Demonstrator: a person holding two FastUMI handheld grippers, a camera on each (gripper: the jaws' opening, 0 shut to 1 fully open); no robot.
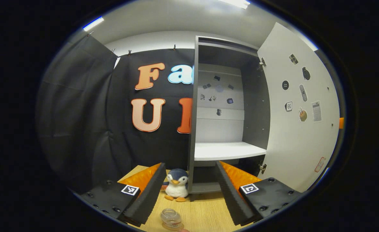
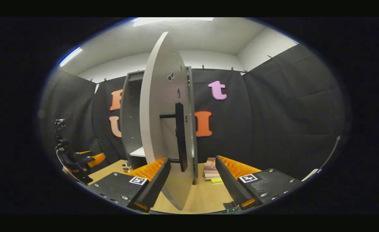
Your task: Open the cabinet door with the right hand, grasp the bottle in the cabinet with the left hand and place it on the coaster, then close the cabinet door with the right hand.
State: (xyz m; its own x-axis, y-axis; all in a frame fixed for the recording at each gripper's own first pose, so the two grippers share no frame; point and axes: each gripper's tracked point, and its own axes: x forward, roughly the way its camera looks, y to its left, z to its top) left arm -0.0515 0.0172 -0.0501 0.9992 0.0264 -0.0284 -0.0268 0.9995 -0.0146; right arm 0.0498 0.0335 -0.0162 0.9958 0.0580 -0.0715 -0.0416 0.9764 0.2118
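Wood tabletop (image 1: 205,216) in a booth hung with black cloth. The cabinet (image 1: 223,96) stands mid-frame in the left gripper view, its shelf (image 1: 228,150) bare and its door (image 1: 299,109) swung wide at right of frame.

The bottle (image 1: 171,219) stands at bottom centre of that view, upright on the table with its mouth up, just below and between the spread fingers of the left gripper (image 1: 189,190), which grasps nothing. Whether a coaster lies under it is hard to say; the frame edge cuts it off. A toy penguin (image 1: 176,185) sits beyond it, by the cabinet's foot.

In the right gripper view the door (image 2: 160,122) stands edge-on at centre, with the handle (image 2: 180,138) a vertical bar. The right gripper (image 2: 192,174) is released, its fingers straddling the handle's lower end without touching. The right hand is the nearer for closing: the handle lies straight ahead and slightly above.
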